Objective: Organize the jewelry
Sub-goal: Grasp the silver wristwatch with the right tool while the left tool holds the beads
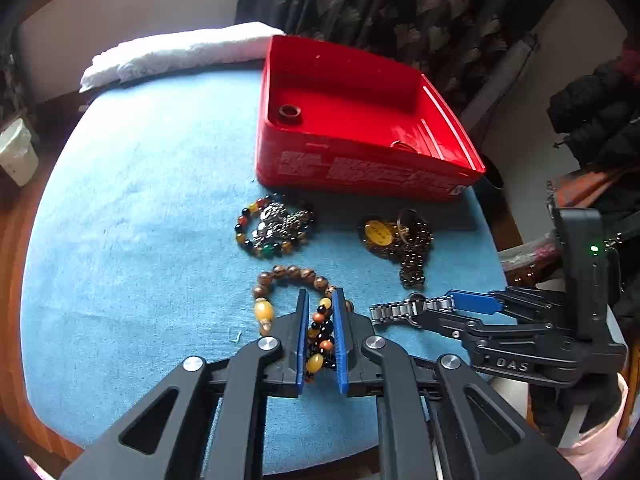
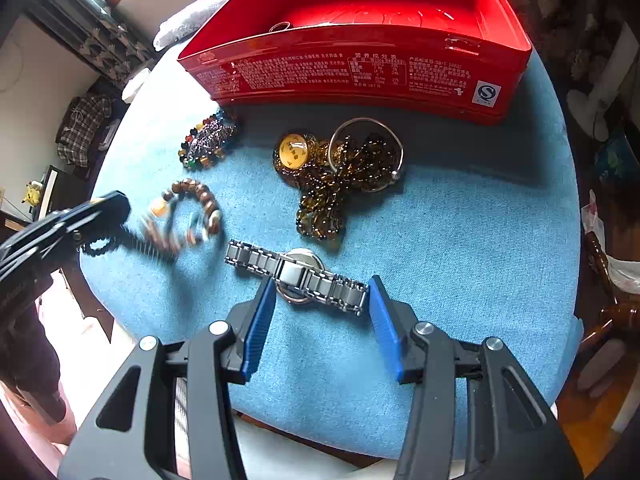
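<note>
My left gripper is shut on a string of orange and black beads, which joins a brown bead bracelet on the blue cloth. In the right wrist view that bracelet is blurred beside the left gripper. My right gripper is open, its blue pads on either side of a silver metal watch; it shows in the left wrist view too. A red tin box stands behind, with a ring inside.
A multicoloured bead bracelet with a dark beaded piece and a pile of dark amber beads with a yellow pendant and a silver bangle lie before the box. A white towel lies at the cloth's far edge.
</note>
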Tool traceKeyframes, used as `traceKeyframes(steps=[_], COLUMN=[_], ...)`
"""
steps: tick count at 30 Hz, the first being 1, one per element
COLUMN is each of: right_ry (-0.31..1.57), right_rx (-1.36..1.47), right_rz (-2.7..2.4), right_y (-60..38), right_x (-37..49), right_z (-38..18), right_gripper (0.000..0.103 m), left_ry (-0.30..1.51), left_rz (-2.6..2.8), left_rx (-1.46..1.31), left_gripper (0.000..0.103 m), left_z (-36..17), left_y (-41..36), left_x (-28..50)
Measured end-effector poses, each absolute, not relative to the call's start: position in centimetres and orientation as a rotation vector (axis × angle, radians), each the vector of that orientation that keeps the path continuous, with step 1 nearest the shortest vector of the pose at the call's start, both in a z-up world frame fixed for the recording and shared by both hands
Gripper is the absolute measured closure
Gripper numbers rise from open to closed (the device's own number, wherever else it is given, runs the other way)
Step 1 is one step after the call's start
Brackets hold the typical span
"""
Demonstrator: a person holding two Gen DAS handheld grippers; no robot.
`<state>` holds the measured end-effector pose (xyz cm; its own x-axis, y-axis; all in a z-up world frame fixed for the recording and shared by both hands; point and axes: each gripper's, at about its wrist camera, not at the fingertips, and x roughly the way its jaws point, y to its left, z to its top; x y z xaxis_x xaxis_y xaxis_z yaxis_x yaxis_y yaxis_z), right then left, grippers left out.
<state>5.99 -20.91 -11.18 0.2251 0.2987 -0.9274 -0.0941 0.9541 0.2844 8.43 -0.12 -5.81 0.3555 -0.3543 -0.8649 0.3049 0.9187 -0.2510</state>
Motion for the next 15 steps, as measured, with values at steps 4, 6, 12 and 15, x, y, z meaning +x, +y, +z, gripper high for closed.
traceKeyframes(steps=[4,6,12,15], right_ry=[1.324,1.322,1.327,1.335], right_rx=[0.174,0.173,0.161,0.16], right_rz=[0.277,0.282,0.316,0.356], right_y=[-20.8,-20.8,-19.7,-18.9], right_x=[5.9,5.8,5.2,4.7], right_z=[-11.4,-11.3,-11.1,-10.9], right_gripper=[0.055,0.055,0.054,0.054], left_ry=[1.131,1.13,1.135,1.134], left_rz=[-0.404,-0.394,-0.374,-0.373], left_rx=[-0.038,-0.017,-0.006,-0.006], left_gripper=[0.091,0.091,0.091,0.091], left_z=[-6.1,-6.2,-6.8,-6.9], left_y=[0.3,0.6,1.1,1.2], left_x=[8.2,8.0,7.6,7.5])
